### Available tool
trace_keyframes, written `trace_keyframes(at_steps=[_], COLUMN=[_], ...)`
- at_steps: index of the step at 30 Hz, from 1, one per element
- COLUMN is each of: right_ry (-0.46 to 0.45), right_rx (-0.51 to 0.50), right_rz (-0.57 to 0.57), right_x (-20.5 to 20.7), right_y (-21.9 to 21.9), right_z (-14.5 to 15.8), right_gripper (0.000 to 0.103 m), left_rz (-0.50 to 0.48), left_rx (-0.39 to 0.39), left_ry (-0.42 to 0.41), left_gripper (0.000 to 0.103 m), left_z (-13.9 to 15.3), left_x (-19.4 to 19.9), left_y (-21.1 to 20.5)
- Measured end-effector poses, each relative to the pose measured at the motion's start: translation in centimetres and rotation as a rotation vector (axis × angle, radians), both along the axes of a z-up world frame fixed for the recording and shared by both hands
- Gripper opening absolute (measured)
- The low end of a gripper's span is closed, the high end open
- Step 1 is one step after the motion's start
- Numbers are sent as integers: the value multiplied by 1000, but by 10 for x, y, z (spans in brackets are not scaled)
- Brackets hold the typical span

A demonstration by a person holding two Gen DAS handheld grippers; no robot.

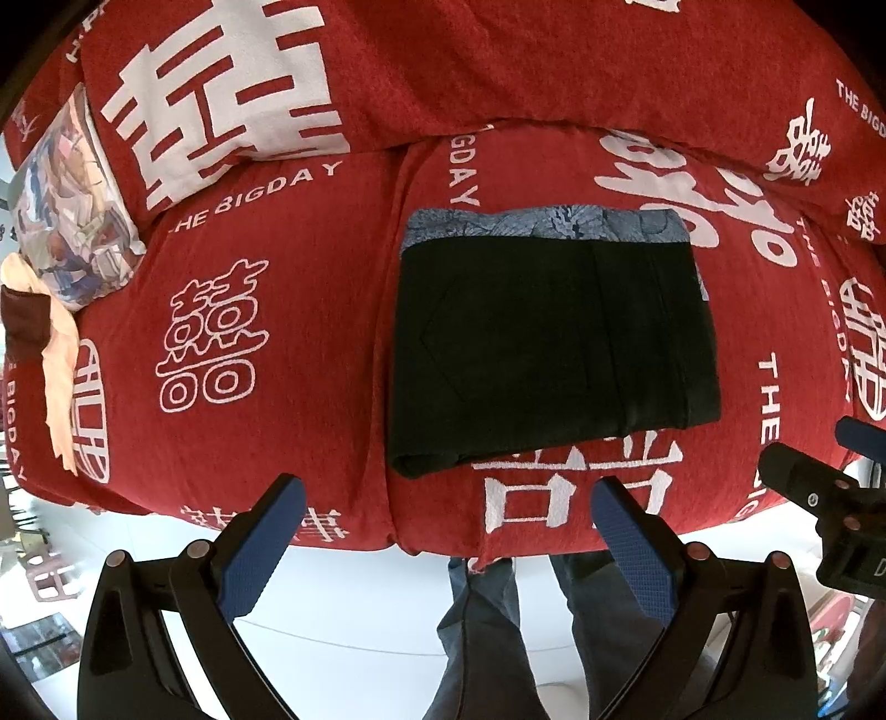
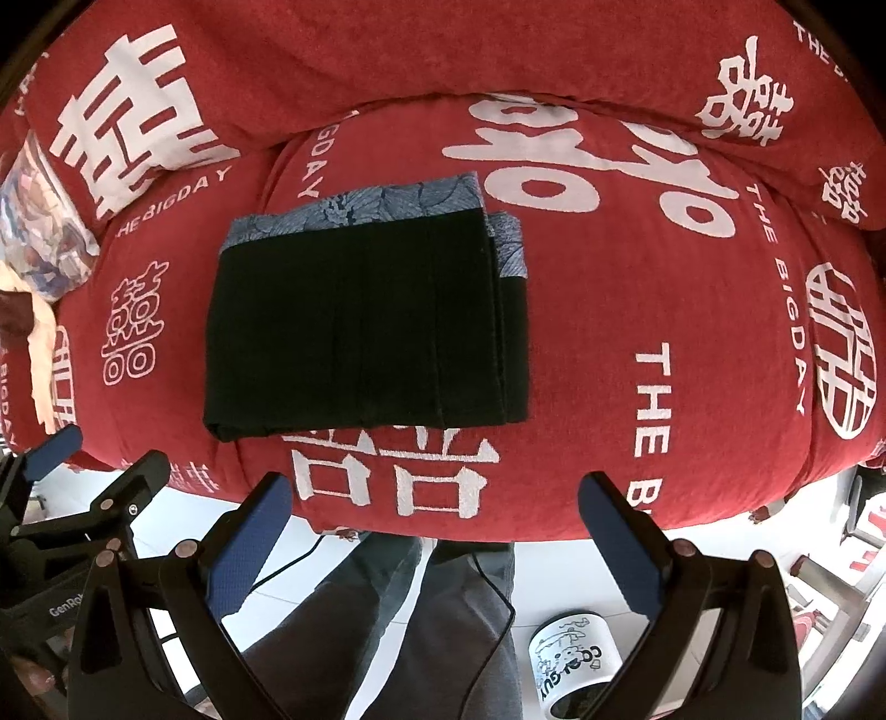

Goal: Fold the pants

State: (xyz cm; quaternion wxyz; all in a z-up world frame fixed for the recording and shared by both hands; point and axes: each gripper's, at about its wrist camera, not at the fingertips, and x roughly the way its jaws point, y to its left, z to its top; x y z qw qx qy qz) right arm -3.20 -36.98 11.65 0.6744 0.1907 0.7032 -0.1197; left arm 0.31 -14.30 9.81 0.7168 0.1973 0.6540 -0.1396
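— One pair of black pants [image 1: 554, 349], folded into a flat rectangle, lies on the red bedcover [image 1: 277, 310]. From the left wrist view it sits at about one o'clock from the frame centre; from the right wrist view, at about eleven.

— What shows along its far edge?

— A blue-grey patterned band [image 1: 545, 224], peeking out at twelve o'clock of the bundle and a little at its three o'clock side.

— Any room around it?

— Bare cover on every side. The near edge of the bed runs just below the bundle at six o'clock, and a raised roll of the same red fabric [image 2: 443, 50] bounds the far side at twelve.

— And the grippers?

— Both hang off the bed's near edge over white floor [image 1: 354, 598], apart from the pants. The left gripper [image 1: 446, 540] has its blue-padded fingers spread wide, grasping nothing. The right gripper [image 2: 437, 534] is likewise spread and empty.

— What else is about?

— A printed pillow [image 1: 72, 205] at nine to ten o'clock in the left view, pale cloth [image 1: 55, 354] below it. A person's trouser legs [image 2: 410, 626] stand at six o'clock with a black cable [image 2: 487, 620] across them. A white mug [image 2: 570, 664] with black lettering lies tilted on the floor at five o'clock; I cannot tell what is inside.
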Motion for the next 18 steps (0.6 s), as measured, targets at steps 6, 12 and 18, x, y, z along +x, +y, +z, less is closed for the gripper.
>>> trace_keyframes(at_steps=[6, 12, 18], right_ry=[3, 5, 3], right_rx=[-4, -4, -5], right_rz=[7, 18, 19], right_x=[0, 1, 2], right_y=[1, 1, 2], right_z=[-1, -1, -1], right_gripper=[103, 103, 103], left_rz=[12, 32, 17], left_rx=[3, -3, -27], left_ry=[-1, 12, 0], left_gripper=[103, 103, 103], left_z=[-1, -3, 1], left_x=[0, -2, -4], left_y=[-1, -1, -2])
